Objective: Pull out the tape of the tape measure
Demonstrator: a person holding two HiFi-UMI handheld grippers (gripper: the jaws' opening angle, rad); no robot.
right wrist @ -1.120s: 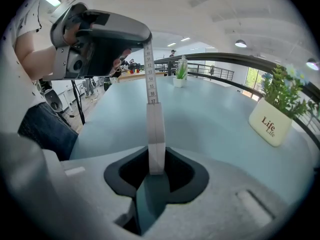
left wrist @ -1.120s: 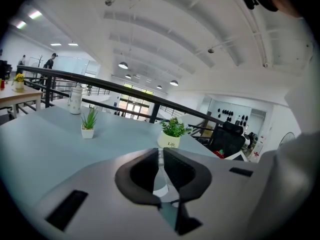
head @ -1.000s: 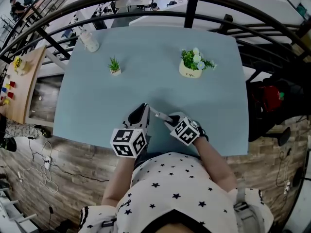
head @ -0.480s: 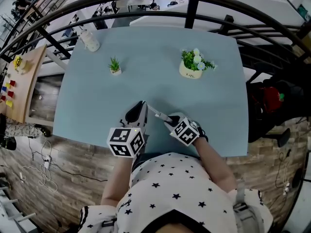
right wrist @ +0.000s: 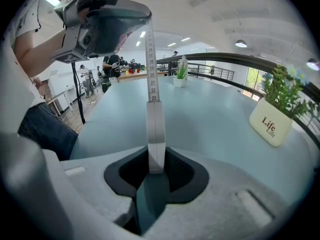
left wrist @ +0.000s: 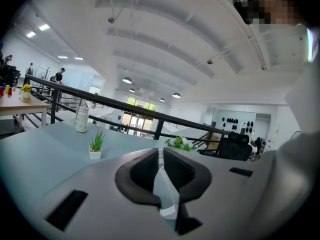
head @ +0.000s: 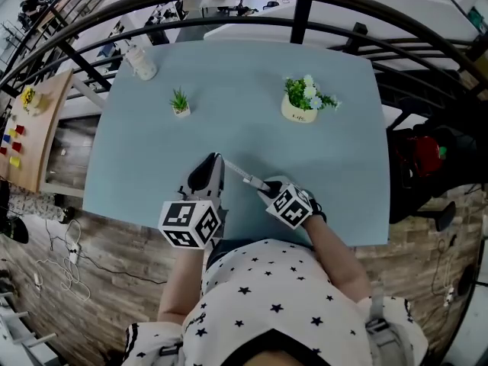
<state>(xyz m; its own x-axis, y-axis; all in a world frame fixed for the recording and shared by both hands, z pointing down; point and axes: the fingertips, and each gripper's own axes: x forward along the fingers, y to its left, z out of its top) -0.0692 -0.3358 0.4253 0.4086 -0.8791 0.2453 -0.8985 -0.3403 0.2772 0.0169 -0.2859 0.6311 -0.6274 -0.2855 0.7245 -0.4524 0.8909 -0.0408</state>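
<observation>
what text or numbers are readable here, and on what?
"Life", printed twice: white flower pot.
"23", "22", "21", "20": tape; the numbers farther up are too small to read.
Marker cubes: black-and-white square patterns only, no words.

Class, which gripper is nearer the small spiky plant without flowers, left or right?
Left. The left gripper lies directly toward the person from the small spiky plant; the right gripper is farther, toward the person and off to the right.
</observation>
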